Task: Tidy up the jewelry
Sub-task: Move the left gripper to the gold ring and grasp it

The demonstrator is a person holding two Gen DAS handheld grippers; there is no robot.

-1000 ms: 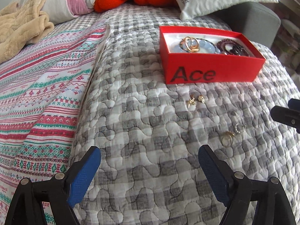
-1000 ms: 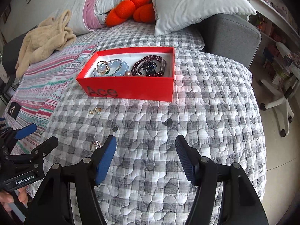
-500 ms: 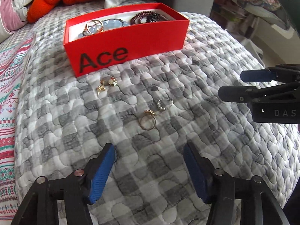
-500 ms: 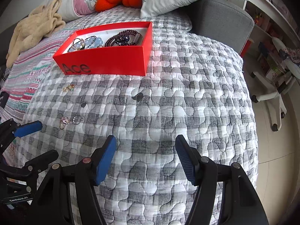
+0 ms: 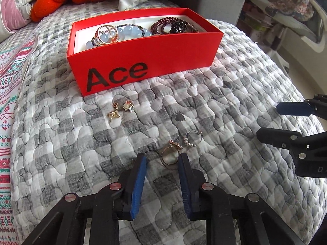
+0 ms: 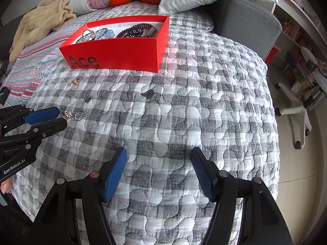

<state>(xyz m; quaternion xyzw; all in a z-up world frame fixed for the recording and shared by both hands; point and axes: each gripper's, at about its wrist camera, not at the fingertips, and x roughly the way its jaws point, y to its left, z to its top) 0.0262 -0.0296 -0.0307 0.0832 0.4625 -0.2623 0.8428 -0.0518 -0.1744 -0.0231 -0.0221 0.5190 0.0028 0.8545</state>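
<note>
**Ana:** Left gripper (image 5: 162,159) sits low over the grey checked quilt (image 5: 224,102), its blue pads (image 5: 139,181) drawn to a narrow gap. Nothing is gripped; the gold ring (image 5: 170,156) lies on the quilt just ahead, beside the right-hand tip.

**Ben:** Any writing?

**Ana:** "Ace" in black on the red box (image 5: 143,53). From the right wrist view, "GenRobot.AI" is printed on the left gripper's body. A "D" and part of another letter show on the right gripper (image 6: 159,159) at the frame edge.

**Ben:** And the right one?

**Ana:** Spread wide, holding nothing, over bare quilt well apart from the jewelry, pointing toward the box.

**Ben:** Where's everything else?

**Ana:** A thin beaded ring (image 5: 193,138) lies just beyond the gold one. Small earrings (image 5: 120,110) rest near the box's front wall. Inside the box: pale blue beads (image 5: 126,32) with gold bangles (image 5: 107,33) on the left, dark red bracelets (image 5: 173,24) on the right.

**Ben:** Room to move?

**Ana:** Open quilt between the rings and the box. The bed edge drops off to the right, toward a chair base (image 6: 294,112) on the floor.
</note>
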